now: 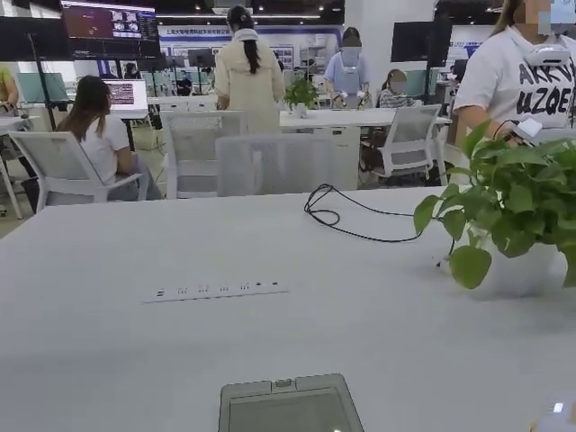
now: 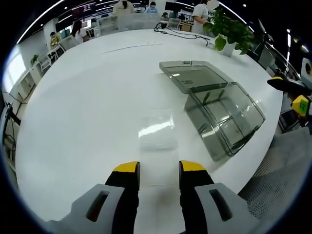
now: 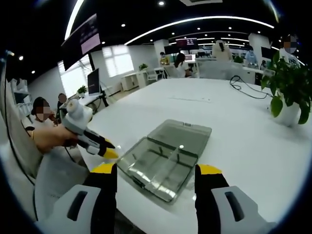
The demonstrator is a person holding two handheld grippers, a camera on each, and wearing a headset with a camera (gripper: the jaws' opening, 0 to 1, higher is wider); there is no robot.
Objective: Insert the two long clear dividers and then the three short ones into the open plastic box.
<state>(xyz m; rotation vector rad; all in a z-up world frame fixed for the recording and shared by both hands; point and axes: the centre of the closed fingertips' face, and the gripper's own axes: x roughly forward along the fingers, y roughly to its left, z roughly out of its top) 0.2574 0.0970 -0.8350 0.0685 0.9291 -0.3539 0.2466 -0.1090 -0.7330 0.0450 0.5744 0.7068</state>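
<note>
The open plastic box (image 2: pixel 226 122) sits at the near edge of the bench (image 1: pixel 108 342), with its lid (image 2: pixel 195 75) laid flat behind it. Clear dividers (image 2: pixel 157 129) lie on the bench just left of the box. A socket strip (image 1: pixel 216 290) lies mid-bench. Near the far edge a cable (image 1: pixel 346 216) lies left of the potted plant (image 1: pixel 508 202), which stands toward the right edge.
</note>
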